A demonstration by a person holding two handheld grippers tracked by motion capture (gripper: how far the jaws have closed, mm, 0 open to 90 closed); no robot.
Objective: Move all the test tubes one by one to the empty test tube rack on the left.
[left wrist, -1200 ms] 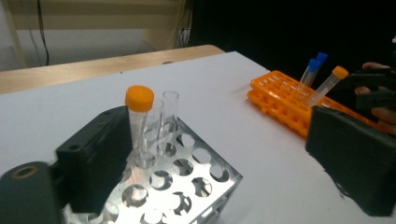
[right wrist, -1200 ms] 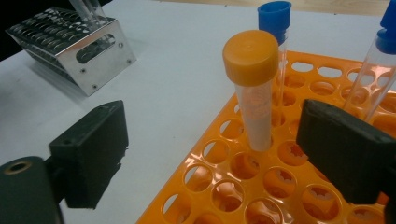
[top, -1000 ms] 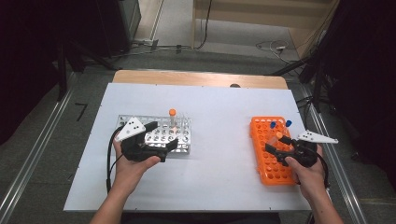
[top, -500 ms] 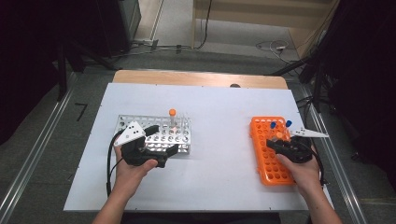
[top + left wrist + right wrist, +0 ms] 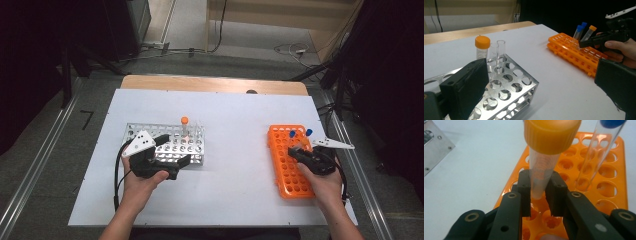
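Observation:
My right gripper [image 5: 540, 186] is shut on a clear tube with an orange cap [image 5: 551, 132], holding it tilted just above the holes of the orange rack [image 5: 609, 177]. In the high view this right gripper [image 5: 301, 150] hangs over the orange rack [image 5: 285, 175]. A blue-capped tube [image 5: 596, 155] stands in the rack beside it. My left gripper [image 5: 175, 150] is wide open at the near right corner of the metal rack [image 5: 192, 132], nothing between its jaws. Another orange-capped tube [image 5: 482, 47] and empty glass tubes [image 5: 501, 51] stand in the metal rack [image 5: 509, 87].
The white table top [image 5: 235, 120] lies bare between the two racks. Two blue-capped tubes [image 5: 579, 31] stand at the orange rack's far end. A wooden strip [image 5: 210, 84] borders the table's far edge, with cables on the floor beyond.
My right gripper has shifted slightly left over the orange rack, still holding the tube. The left gripper has barely moved.

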